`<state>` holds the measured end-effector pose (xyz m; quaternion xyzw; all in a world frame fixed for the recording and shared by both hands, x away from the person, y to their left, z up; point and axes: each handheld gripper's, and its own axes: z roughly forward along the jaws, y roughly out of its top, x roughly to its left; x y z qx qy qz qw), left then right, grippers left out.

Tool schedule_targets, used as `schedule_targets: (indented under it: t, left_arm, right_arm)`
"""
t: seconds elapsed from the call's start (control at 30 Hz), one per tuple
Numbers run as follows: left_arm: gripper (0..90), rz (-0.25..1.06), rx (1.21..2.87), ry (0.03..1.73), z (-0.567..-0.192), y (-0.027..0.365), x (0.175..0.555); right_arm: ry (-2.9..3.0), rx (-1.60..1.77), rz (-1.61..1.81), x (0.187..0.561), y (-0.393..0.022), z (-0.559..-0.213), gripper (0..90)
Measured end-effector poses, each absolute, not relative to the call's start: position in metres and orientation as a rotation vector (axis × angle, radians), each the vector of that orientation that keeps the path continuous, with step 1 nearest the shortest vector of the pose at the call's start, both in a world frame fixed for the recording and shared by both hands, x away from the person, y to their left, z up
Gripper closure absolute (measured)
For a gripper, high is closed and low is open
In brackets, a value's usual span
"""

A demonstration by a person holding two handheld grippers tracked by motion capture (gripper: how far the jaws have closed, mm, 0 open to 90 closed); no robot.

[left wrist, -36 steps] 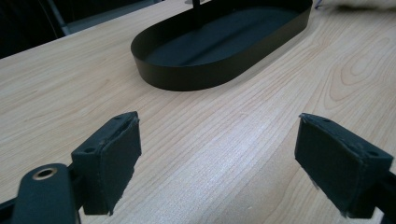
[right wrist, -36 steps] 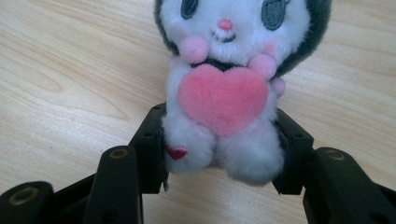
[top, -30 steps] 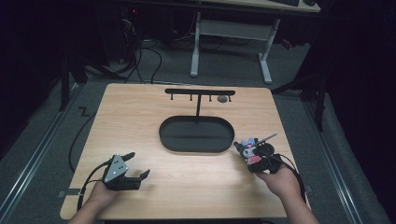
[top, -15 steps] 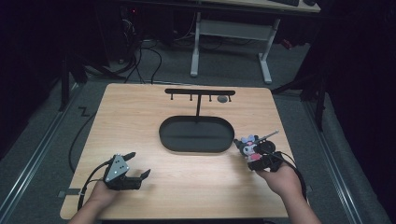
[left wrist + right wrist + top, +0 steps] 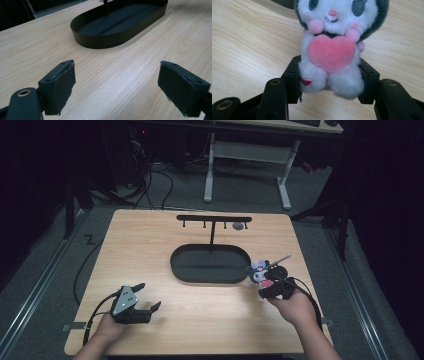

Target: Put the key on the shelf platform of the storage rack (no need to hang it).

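My right tongs (image 5: 331, 85) squeeze the plush (image 5: 333, 47) by its lower body; left tongs (image 5: 125, 87) gape empty. I should lift it gently toward the rack (image 5: 214, 218), grip firm.

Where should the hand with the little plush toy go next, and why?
Probably a small lift up and toward the hook stand. The right gripper is shut on the plush toy, low over the table beside the black oval tray, and the stand's hooks rise behind that tray. The left gripper rests open on the table.
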<state>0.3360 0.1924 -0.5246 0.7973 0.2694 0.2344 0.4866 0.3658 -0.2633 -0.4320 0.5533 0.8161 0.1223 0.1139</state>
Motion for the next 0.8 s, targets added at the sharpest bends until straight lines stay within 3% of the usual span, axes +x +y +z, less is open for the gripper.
schedule_targets:
  t: [0.8]
  left_arm:
    - [15.4,0.568,1.936,0.652,-0.525,0.193,0.335]
  right_arm:
    - [2.441,1.543,0.399,0.406,-0.207,-0.431,48.4]
